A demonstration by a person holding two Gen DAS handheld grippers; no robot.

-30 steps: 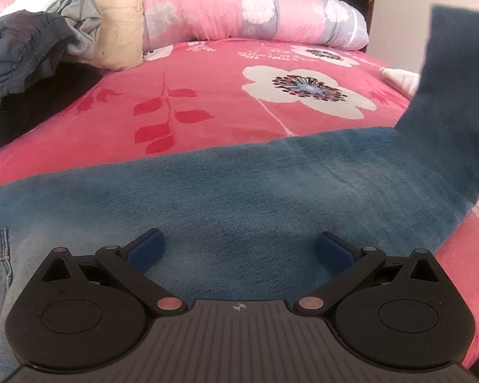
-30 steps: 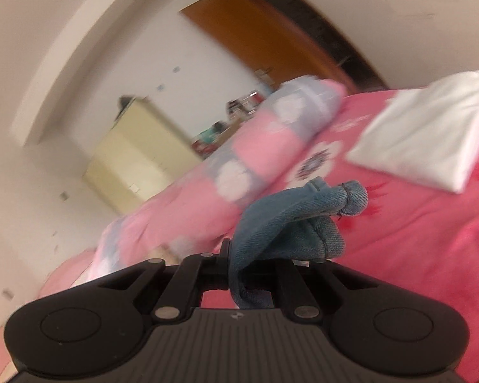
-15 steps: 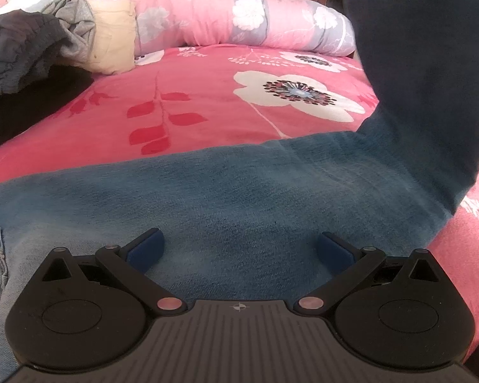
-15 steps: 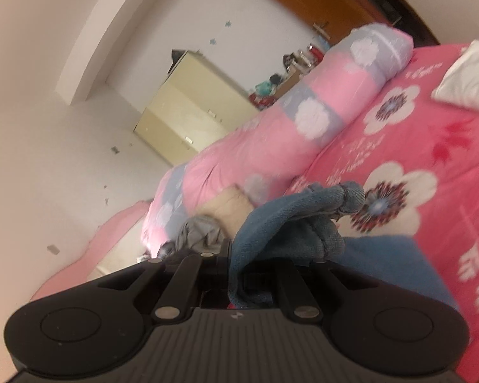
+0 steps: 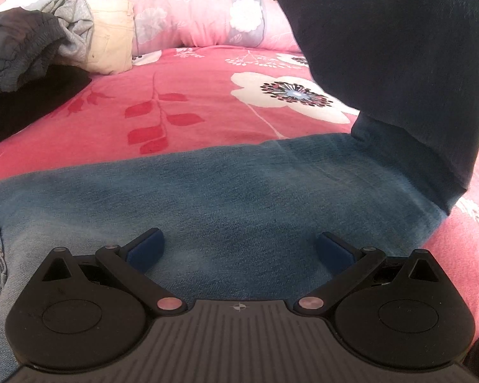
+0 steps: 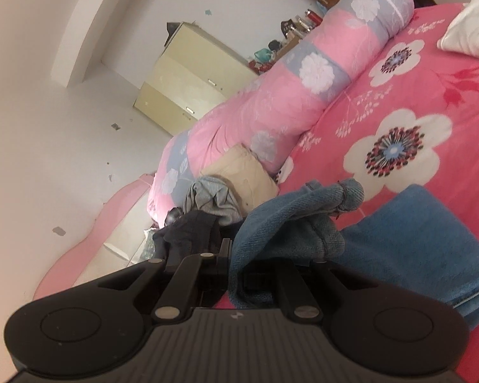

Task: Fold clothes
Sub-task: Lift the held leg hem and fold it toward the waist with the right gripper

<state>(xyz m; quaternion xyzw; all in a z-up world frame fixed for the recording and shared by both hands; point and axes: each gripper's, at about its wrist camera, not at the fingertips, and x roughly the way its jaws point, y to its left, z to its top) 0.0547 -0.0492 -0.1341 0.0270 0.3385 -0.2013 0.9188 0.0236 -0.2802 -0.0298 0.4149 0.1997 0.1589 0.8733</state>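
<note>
Blue jeans [image 5: 226, 191] lie flat across the pink flowered bed. My left gripper [image 5: 239, 245] hovers low over them, open, its blue pads [image 5: 147, 245] wide apart with only flat denim beneath. At the right, the leg end of the jeans [image 5: 392, 51] is lifted and curls back over the rest. In the right wrist view my right gripper [image 6: 236, 255] is shut on that bunched denim hem [image 6: 290, 220], which spills over its fingers and hides the tips. The flat part of the jeans [image 6: 424, 239] shows below it.
A pile of dark, grey and beige clothes [image 5: 48, 38] sits at the far left of the bed. A rolled pink quilt [image 5: 207, 16] lines the far edge. A folded white garment [image 6: 469, 28] lies at the far right. A cream cabinet [image 6: 191, 76] stands by the wall.
The right gripper has carried the jeans' leg end leftward over the bed, so the lifted denim now fills more of the left wrist view. The left gripper has stayed put and open.
</note>
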